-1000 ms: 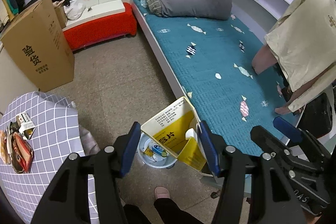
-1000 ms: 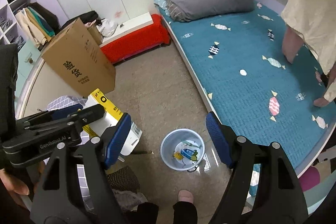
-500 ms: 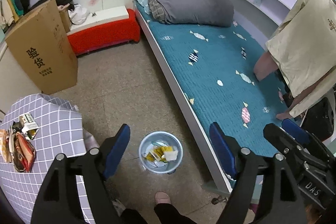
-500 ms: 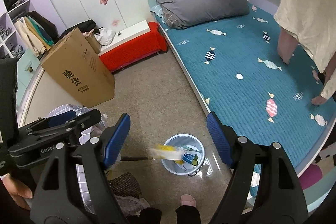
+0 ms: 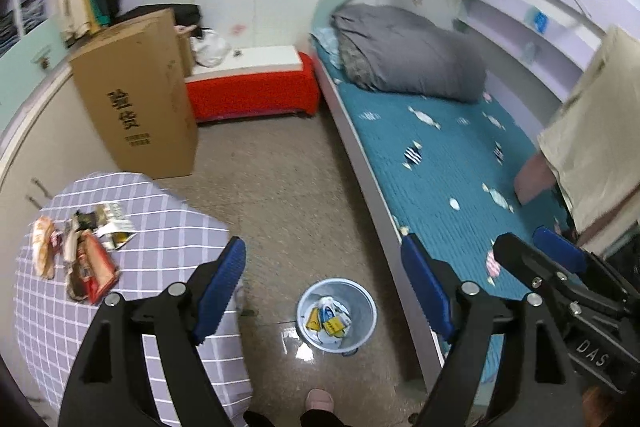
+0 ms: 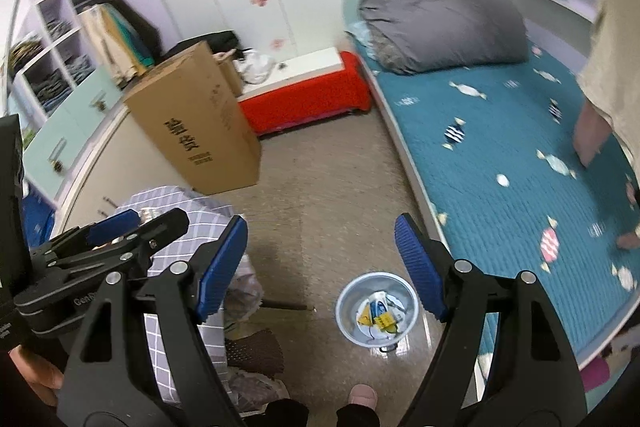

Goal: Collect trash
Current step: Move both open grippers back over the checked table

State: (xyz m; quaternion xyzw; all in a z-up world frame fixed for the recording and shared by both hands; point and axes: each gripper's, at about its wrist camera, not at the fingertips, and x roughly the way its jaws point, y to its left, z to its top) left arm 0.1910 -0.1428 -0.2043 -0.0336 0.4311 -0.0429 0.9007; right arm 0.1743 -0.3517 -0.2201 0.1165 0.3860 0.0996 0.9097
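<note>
We hold both grippers tilted down over the floor, left gripper [image 5: 322,269] and right gripper [image 6: 320,257], fingers wide, nothing between them. The trash bin [image 5: 337,313] stands on bare floor below, yellow wrappers inside. Left of the bin, the checked counter [image 5: 168,227] carries loose trash [image 5: 86,253]. The bed [image 5: 452,167] edge runs just right of the bin; a cardboard box [image 5: 138,95] stands beyond.

We see a glossy plastic bin [image 5: 337,313] with paper trash, checked cloth on the counter [image 5: 160,235], matt cardboard box [image 5: 138,95], quilted cloth bed [image 5: 448,163], speckled floor [image 5: 280,195] glossy near bin, ribbed blue fingers [image 5: 222,285].
</note>
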